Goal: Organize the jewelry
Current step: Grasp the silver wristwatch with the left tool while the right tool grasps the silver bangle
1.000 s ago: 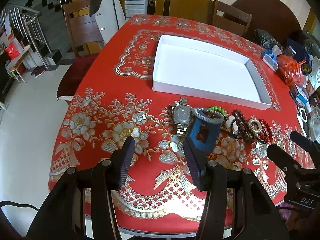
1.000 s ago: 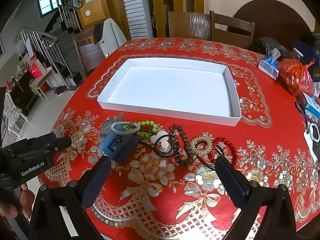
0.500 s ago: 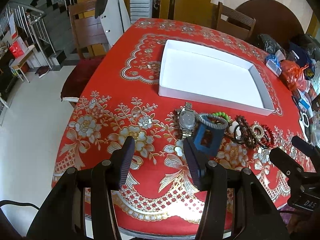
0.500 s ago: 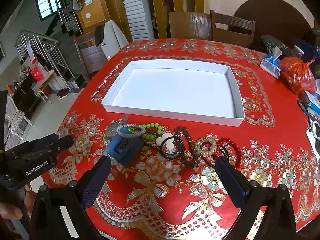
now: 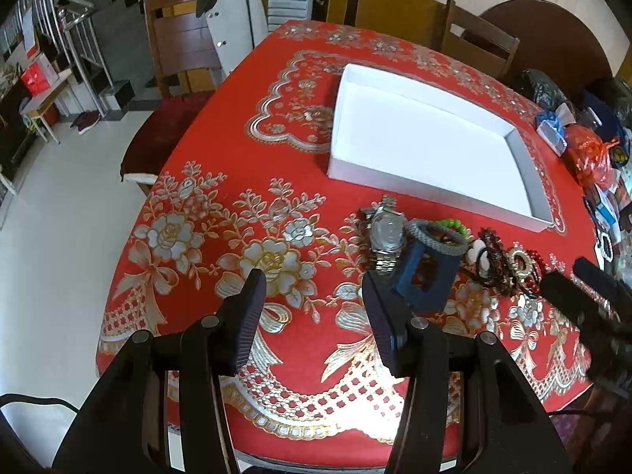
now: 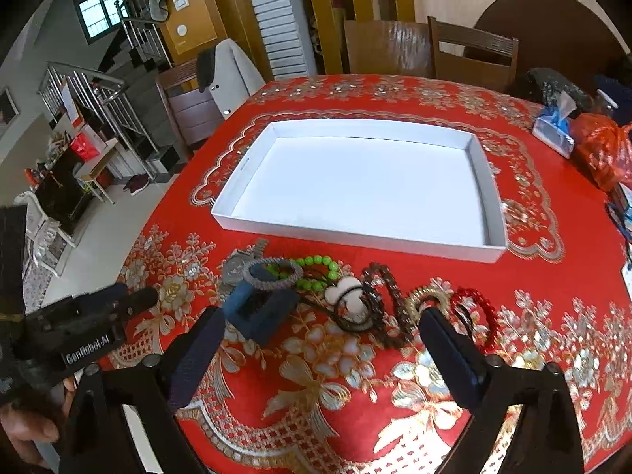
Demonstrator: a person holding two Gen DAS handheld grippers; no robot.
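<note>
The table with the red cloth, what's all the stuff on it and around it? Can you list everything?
white tray: one, white, mid-table, nothing in it
watch: one, silver, left end of jewelry row
blue stand: one, blue, beside watch
grey bracelet: one, grey, atop the stand
green beads: one string, green, behind stand
brown beads: one string, brown, mid-row
gold ring: one, gold, right of brown beads
red beads: one string, red, right end
chairs: several, brown, around table
left gripper: black, jaws open
right gripper: black, jaws open, just closing slightly
</note>
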